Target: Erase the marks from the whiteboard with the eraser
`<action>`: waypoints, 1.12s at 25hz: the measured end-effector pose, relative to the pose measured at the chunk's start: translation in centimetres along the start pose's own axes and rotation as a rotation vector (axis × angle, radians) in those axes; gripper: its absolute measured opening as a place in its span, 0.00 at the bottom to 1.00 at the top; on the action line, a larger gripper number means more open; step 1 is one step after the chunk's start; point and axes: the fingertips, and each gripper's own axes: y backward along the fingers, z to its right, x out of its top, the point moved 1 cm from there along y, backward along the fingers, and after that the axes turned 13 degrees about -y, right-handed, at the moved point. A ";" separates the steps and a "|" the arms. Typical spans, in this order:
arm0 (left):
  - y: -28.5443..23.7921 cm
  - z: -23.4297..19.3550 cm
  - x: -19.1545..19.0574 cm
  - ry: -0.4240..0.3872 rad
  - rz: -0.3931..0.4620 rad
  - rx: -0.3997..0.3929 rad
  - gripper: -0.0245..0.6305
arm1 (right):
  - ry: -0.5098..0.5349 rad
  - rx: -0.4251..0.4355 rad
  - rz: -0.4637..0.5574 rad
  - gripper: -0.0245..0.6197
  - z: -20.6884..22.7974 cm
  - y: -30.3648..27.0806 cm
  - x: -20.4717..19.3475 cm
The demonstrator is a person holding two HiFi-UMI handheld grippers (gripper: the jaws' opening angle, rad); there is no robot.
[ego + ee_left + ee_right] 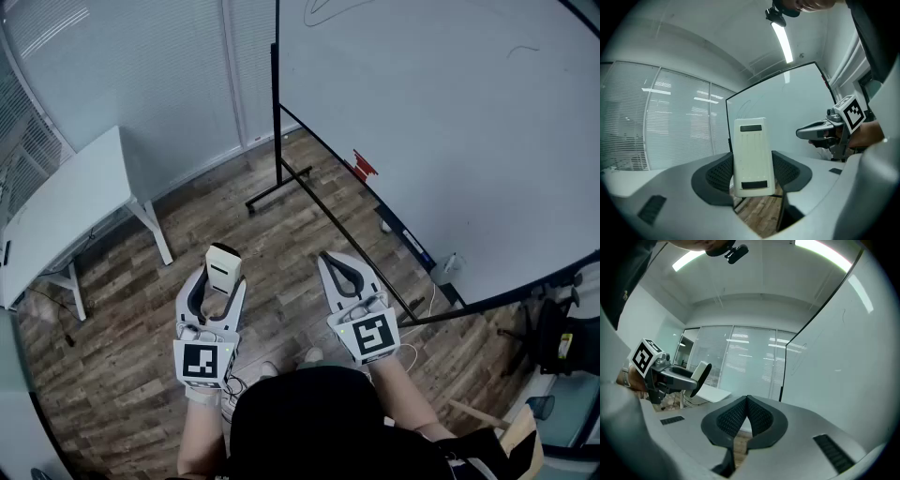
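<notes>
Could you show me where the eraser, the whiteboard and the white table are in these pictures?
eraser (752, 157): left gripper view, middle of its white face.
whiteboard (450, 141): head view, bare middle of its writing surface.
table (66, 206): head view, bare part of its white top.

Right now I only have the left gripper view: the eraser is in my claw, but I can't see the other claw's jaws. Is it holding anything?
Observer: No. The right claw is shut on nothing, jaws touching.
Operator: Anything on the floor ahead?
Observer: The whiteboard's black stand foot lies on the wood floor, ahead of the eraser.
Operator: Where's a mark to wipe?
Observer: A short dark stroke sits high on the whiteboard, toward its right.
</notes>
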 end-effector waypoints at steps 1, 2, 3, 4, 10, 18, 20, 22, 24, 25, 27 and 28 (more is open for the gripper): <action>-0.3 0.4 0.2 -0.002 -0.002 0.001 0.44 | -0.001 0.002 -0.005 0.08 0.4 0.2 -0.1; -0.7 0.8 0.3 -0.004 -0.004 0.002 0.44 | -0.002 0.003 -0.010 0.08 0.8 0.4 -0.2; -1.1 1.1 0.6 -0.004 -0.006 0.002 0.44 | -0.006 0.004 -0.014 0.08 1.3 0.6 -0.4; -1.5 1.4 0.8 -0.003 -0.007 0.002 0.44 | -0.011 0.004 -0.016 0.08 1.8 0.7 -0.5; -4.4 3.2 1.6 0.001 -0.017 0.004 0.44 | -0.018 0.018 -0.003 0.08 5.1 0.9 -0.6; -7.5 3.6 0.8 0.044 -0.057 0.034 0.44 | -0.112 -0.004 -0.032 0.08 9.5 0.3 -2.7; -8.4 2.8 -0.1 0.066 -0.072 0.049 0.44 | -0.120 -0.008 -0.050 0.08 10.2 -1.0 -3.3; -9.7 1.6 -1.2 0.102 -0.079 0.067 0.44 | -0.130 -0.016 -0.063 0.08 11.1 -2.7 -3.9; -11.3 -0.1 -2.6 0.121 -0.087 0.079 0.44 | -0.134 -0.023 -0.069 0.08 11.9 -4.9 -4.4; -12.4 -1.0 -3.3 0.124 -0.093 0.083 0.44 | -0.132 -0.026 -0.072 0.08 12.4 -6.3 -4.5; -15.1 -3.2 -4.6 0.134 -0.101 0.084 0.44 | -0.126 -0.034 -0.079 0.08 13.6 -9.6 -4.6; -16.6 -4.5 -5.1 0.141 -0.099 0.079 0.44 | -0.124 -0.039 -0.084 0.08 14.3 -11.5 -4.5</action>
